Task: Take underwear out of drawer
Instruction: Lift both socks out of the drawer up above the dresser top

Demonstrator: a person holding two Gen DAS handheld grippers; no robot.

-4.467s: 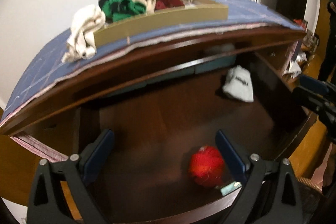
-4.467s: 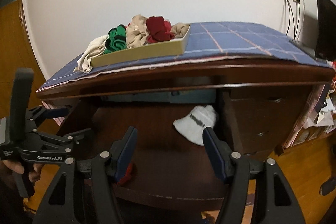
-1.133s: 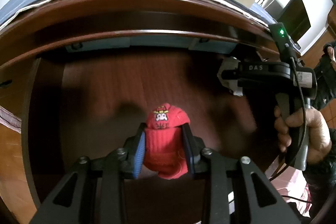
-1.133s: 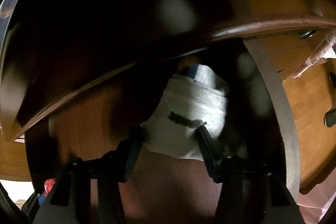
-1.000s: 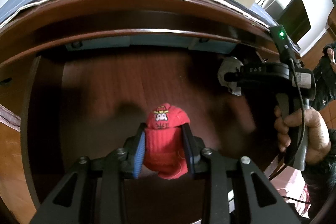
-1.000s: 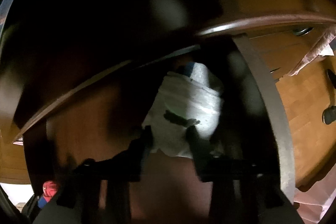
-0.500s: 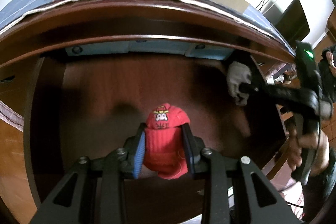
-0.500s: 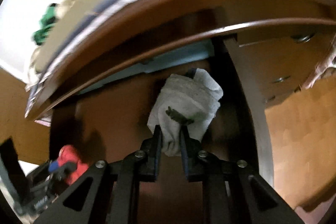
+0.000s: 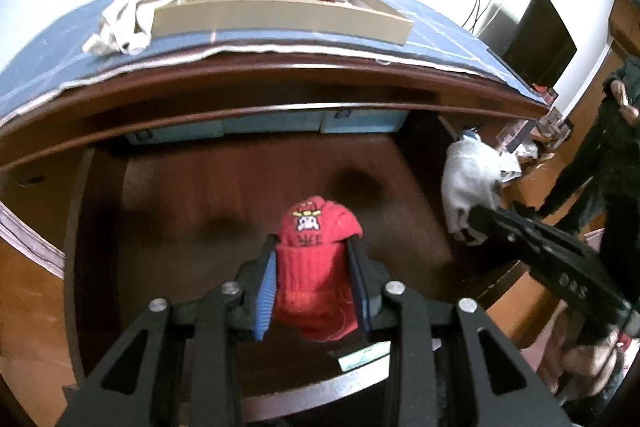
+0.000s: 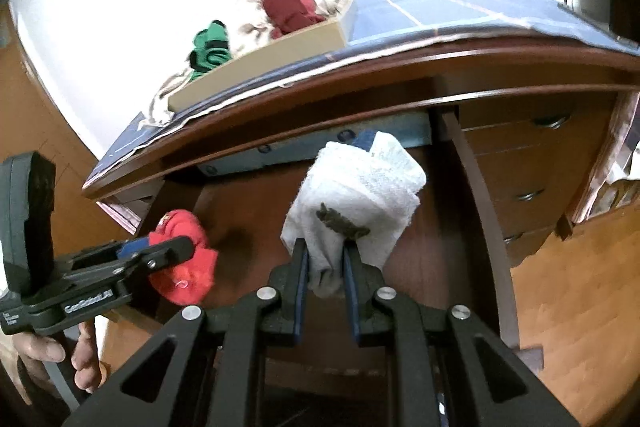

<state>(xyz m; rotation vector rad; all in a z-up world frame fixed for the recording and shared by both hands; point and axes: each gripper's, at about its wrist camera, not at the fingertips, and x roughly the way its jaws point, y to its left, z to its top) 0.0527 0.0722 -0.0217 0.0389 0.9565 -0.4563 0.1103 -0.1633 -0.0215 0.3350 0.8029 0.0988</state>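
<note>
My left gripper [image 9: 313,247] is shut on a red rolled underwear [image 9: 316,267] with a small printed badge, held above the floor of the open wooden drawer [image 9: 224,195]. My right gripper [image 10: 323,251] is shut on a white rolled underwear [image 10: 360,187] with a dark mark, lifted over the drawer's right side. In the left wrist view the white bundle [image 9: 468,183] hangs at the right from the right gripper [image 9: 476,223]. In the right wrist view the red bundle [image 10: 184,259] sits in the left gripper [image 10: 176,247] at the lower left.
On the dresser top lies a blue checked cloth [image 9: 48,67] with a cardboard tray [image 9: 280,19] of green, beige and dark red rolled garments. A dark screen [image 9: 536,39] stands at the far right. More drawers with round knobs [image 10: 528,195] are on the right. A person's hand [image 10: 60,351] holds the left tool.
Both grippers have risen and drawn back from the drawer with their bundles. The right one closed on the white underwear and pulled it out from under the dresser top; the tray came into view.
</note>
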